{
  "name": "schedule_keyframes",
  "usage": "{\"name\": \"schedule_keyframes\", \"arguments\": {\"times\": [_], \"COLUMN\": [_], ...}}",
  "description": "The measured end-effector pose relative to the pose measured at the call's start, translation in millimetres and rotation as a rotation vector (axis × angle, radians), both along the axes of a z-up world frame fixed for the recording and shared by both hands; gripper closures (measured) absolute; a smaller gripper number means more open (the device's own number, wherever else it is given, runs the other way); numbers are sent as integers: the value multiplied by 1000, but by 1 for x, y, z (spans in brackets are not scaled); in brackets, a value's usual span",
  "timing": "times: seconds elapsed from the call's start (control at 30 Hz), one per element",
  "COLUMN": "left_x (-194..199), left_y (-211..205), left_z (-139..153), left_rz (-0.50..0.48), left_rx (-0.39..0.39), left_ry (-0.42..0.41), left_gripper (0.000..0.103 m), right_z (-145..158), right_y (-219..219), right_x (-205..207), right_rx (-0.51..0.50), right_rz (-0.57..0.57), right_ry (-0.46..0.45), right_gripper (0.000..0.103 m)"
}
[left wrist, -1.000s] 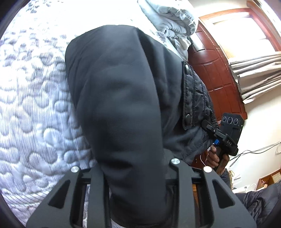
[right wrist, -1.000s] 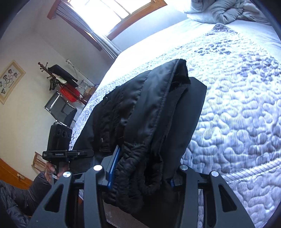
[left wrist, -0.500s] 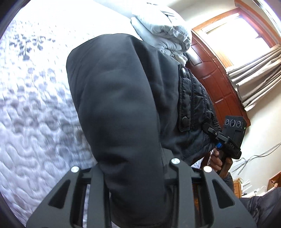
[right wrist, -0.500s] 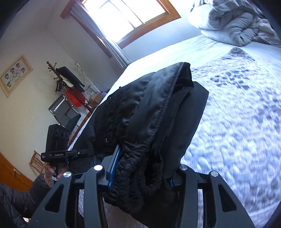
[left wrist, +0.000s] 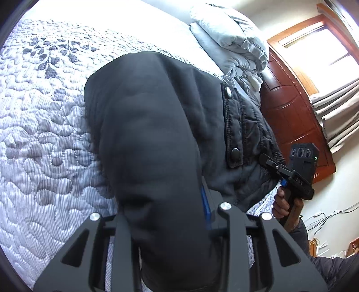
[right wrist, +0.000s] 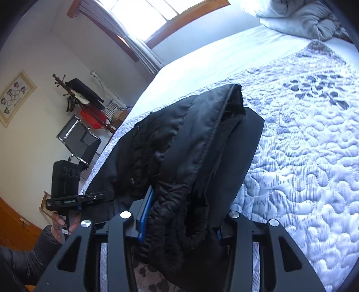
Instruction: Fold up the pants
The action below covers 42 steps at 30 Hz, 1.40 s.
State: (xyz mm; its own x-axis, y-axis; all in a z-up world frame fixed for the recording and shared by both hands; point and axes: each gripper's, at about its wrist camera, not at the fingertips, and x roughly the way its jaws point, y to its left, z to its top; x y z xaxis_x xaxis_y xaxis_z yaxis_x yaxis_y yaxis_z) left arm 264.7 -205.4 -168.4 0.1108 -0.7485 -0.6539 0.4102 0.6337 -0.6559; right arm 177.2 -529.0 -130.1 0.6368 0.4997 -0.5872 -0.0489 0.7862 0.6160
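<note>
Mid-fold: pants (left wrist: 152, 143) held up over the bed (left wrist: 44, 134), left gripper (left wrist: 170, 226) clamped on a smooth leg fold, right gripper (right wrist: 179, 224) on the bunched waistband. Next, probably: lay the doubled cloth flat, edges aligned, before letting go.

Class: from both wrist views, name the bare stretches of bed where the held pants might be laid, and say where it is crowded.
Free: the quilt to the right of the pants, and the plain sheet up to the bunched duvet. Crowded: the bed edge under both claws, where the pants hang.
</note>
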Motion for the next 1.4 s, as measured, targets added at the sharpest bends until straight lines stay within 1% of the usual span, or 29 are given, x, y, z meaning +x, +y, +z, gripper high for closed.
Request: {"name": "schedule_keyframes", "arguments": {"times": [0.13,0.2,0.23,0.3,0.33,0.37,0.4,0.47,0.67,0.77,0.83,0.9,1.03,1.13,1.17,1.2,1.27,1.33,1.4], "left_x": [1,1,-1,-3,-3,-4,-6,-9,-13,-17,-22,-24,-28,-34,-36,-40,-47,-53,-59], "left_y": [-5,-9,-8,-7,-6,-5,-4,0,6,13,20,26,43,51,52,55,58,57,53], "left_z": [0,0,-1,-4,-6,-9,-11,-15,-17,-17,-17,-16,-14,-8,-3,0,8,19,29], "left_rz": [-7,-4,0,10,15,20,24,28,51,61,72,87,123,152,160,166,175,189,188], "left_rx": [6,10,10,16,21,26,38,44,76,111,125,130,116,128,133,132,134,183,216], "left_ry": [-8,-9,-7,-1,0,-1,-9,-18,-42,-63,-68,-67,-38,-41,-50,-59,-84,-127,-164], "left_gripper": [71,67,66,59,57,52,47,44,32,22,19,14,13,13,13,13,13,13,12], "right_z": [-13,-19,-23,-29,-34,-36,-40,-43,-41,-35,-29,-23,-16,-4,0,3,5,6,5], "right_y": [-6,-9,-11,-14,-15,-16,-17,-18,-24,-24,-20,-21,-23,-24,-23,-22,-17,-10,-3], "right_x": [0,1,1,1,1,0,-3,-9,-35,-47,-55,-62,-76,-88,-91,-93,-92,-89,-82], "right_rx": [19,38,51,65,72,82,91,88,27,-24,-72,-94,-120,-121,-110,-86,-70,-95,-122], "right_rz": [-1,-8,-14,-31,-44,-53,-62,-71,-111,-115,-117,-129,-156,-185,-179,-161,-141,-123,-115], "right_ry": [20,37,48,69,86,93,93,84,79,80,71,62,62,37,25,19,16,17,19], "right_gripper": [59,57,54,46,40,36,36,34,26,26,26,26,26,30,31,32,32,33,35]}}
